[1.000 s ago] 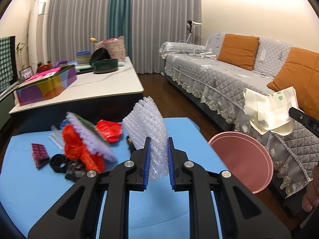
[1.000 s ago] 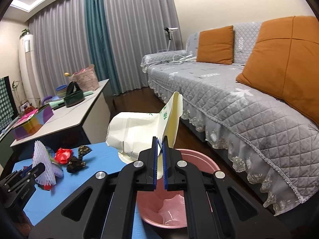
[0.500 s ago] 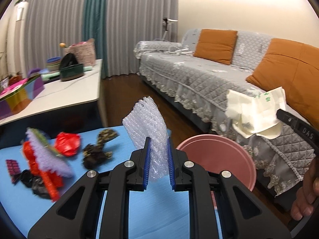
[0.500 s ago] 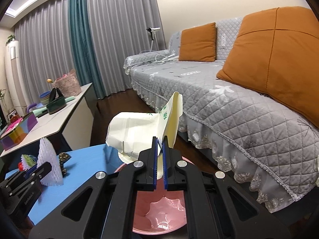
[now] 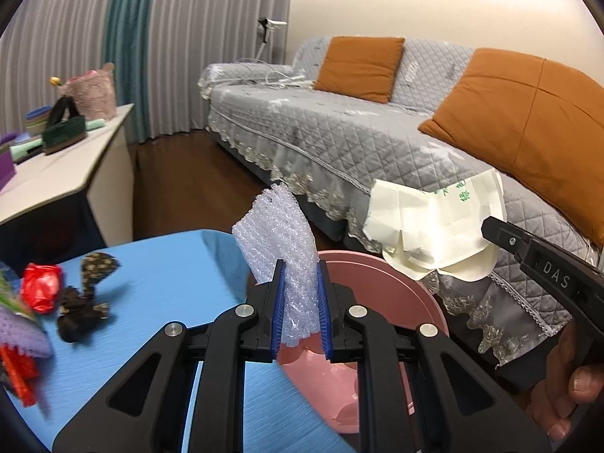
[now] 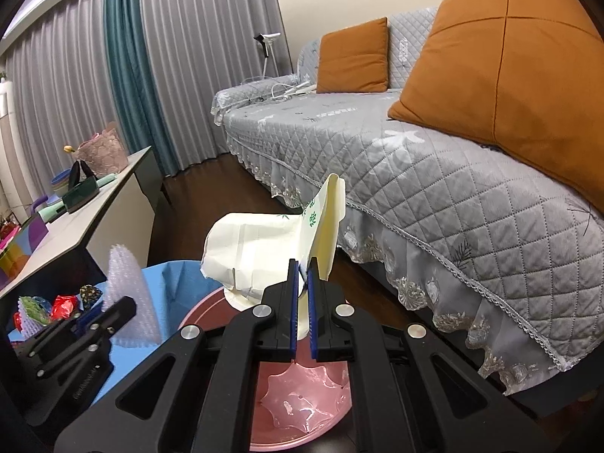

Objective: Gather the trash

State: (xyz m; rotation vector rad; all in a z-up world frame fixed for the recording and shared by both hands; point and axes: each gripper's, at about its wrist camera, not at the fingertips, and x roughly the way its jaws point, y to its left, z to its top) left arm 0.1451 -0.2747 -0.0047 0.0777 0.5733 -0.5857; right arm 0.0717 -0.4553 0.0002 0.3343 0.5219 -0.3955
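Note:
My left gripper (image 5: 300,309) is shut on a piece of white bubble wrap (image 5: 279,234) and holds it over the near rim of the pink bin (image 5: 381,279). My right gripper (image 6: 301,321) is shut on a cream paper wrapper with green print (image 6: 264,249) and holds it above the same pink bin (image 6: 302,415). In the left wrist view the wrapper (image 5: 434,226) hangs from the right gripper's finger (image 5: 528,253) to the right of the bin. More trash lies on the blue table (image 5: 170,275): a red crumpled piece (image 5: 39,290) and a dark scrap (image 5: 81,313).
A grey quilted sofa (image 5: 358,139) with orange cushions (image 5: 358,66) stands close behind and to the right of the bin. A white low table (image 5: 56,173) with bowls and a basket is at the left. Dark wood floor (image 5: 188,188) lies between.
Both grippers have swung right with their loads, from over the blue table to over the pink bin. The trash pile has slid to the left edge of the left wrist view.

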